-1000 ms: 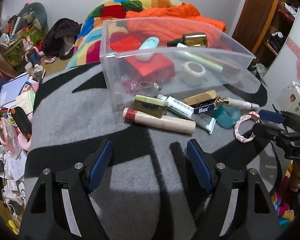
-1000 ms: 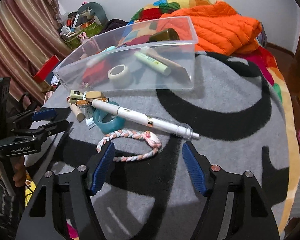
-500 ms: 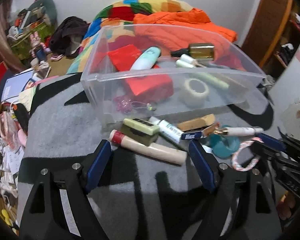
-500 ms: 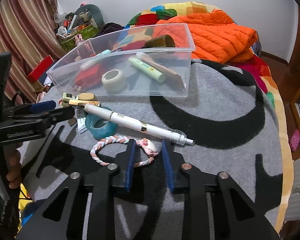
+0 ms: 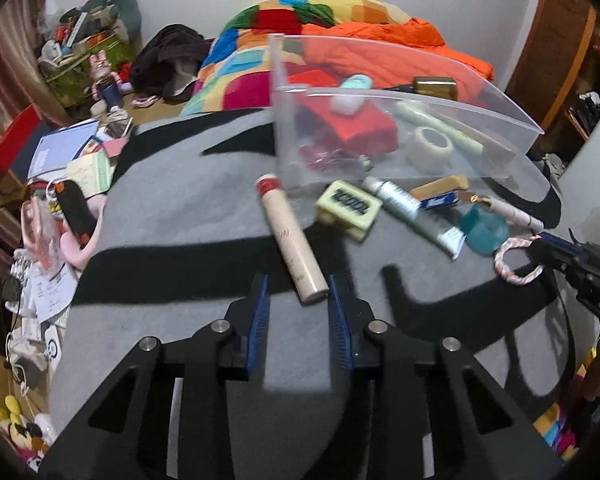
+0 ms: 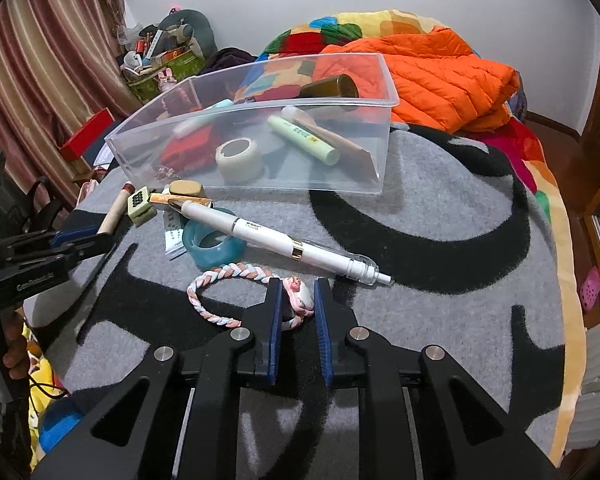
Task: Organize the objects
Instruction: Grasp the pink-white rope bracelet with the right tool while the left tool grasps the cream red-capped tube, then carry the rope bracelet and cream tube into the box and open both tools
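Since a second ago both sets of jaws have been closing, and I am now picking up with both hands at once.

Through the left wrist camera, I am seeing the left gripper [image 5: 298, 294] narrowed around the near end of the beige tube [image 5: 291, 233], which has swung from lying crosswise to pointing toward me. The right pad looks to be touching the tube's end; the left pad is standing just off it, so I am judging this grip as not yet made. The clear bin [image 5: 400, 128] is sitting just beyond, on the grey and black blanket [image 5: 172, 208]. Next I am needing to finish the squeeze, then lift the tube clear of the yellow-green box [image 5: 348, 209] beside it and carry it over the bin's rim.

Through the right wrist camera, I am watching the right gripper [image 6: 297, 294] clamped on the pink charm of the braided bracelet [image 6: 224, 280], whose loop is trailing left on the blanket. The white pen [image 6: 284, 242] is lying just ahead, its middle resting on the teal ring [image 6: 214, 244]. Lifting here calls for rising straight so the braid is not dragging the pen.
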Tool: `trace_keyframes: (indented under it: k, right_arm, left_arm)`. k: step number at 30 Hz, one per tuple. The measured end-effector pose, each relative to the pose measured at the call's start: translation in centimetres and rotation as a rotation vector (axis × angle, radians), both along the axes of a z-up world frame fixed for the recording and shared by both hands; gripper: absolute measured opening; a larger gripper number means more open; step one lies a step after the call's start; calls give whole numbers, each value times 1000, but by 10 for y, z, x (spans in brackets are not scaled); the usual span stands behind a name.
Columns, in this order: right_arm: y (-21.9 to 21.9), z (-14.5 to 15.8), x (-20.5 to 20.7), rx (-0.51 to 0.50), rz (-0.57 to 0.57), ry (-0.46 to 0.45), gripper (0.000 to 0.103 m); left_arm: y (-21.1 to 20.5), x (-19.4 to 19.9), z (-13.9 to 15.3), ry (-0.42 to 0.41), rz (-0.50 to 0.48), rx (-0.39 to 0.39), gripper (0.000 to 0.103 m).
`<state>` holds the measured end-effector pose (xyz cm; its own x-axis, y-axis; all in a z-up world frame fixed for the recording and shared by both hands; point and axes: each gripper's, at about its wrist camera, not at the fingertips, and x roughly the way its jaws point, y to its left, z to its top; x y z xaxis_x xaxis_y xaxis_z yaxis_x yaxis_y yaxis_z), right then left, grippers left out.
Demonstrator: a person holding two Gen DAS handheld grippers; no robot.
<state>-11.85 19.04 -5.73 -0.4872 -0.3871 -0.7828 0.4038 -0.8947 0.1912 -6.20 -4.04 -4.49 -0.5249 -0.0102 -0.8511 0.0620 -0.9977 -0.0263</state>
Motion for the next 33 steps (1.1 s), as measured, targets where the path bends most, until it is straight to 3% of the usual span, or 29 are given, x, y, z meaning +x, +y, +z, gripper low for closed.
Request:
trace_keyframes:
  k: [6,9,13,17,19,21,33]
  right_arm:
    - [1,1,3,-7,-1,-3,14]
    - [0,0,4,-7,6,-8,14]
    - [-4,0,4,3,12,-12,15]
    - [-5,-1,3,0,9,-18,15]
    - [-6,-2,3,0,8,-9,15]
    - [-9,-1,5,13,9,6,14]
    - [-20,23,21,-58,79,53,12]
  left_arm:
    - [-6,4,8,23,8,-5,32]
    - [-3,-4,11,55,21,-28,49]
    - [-2,-18,3,49,43,-57,50]
    - [-4,-26,-5,24,32,-43,42]
    - [-4,-24,-5,26,27,-48,24]
    - [-4,-22,-4,33,30,-76,15]
    - [-22,9,16,112,58,1,14]
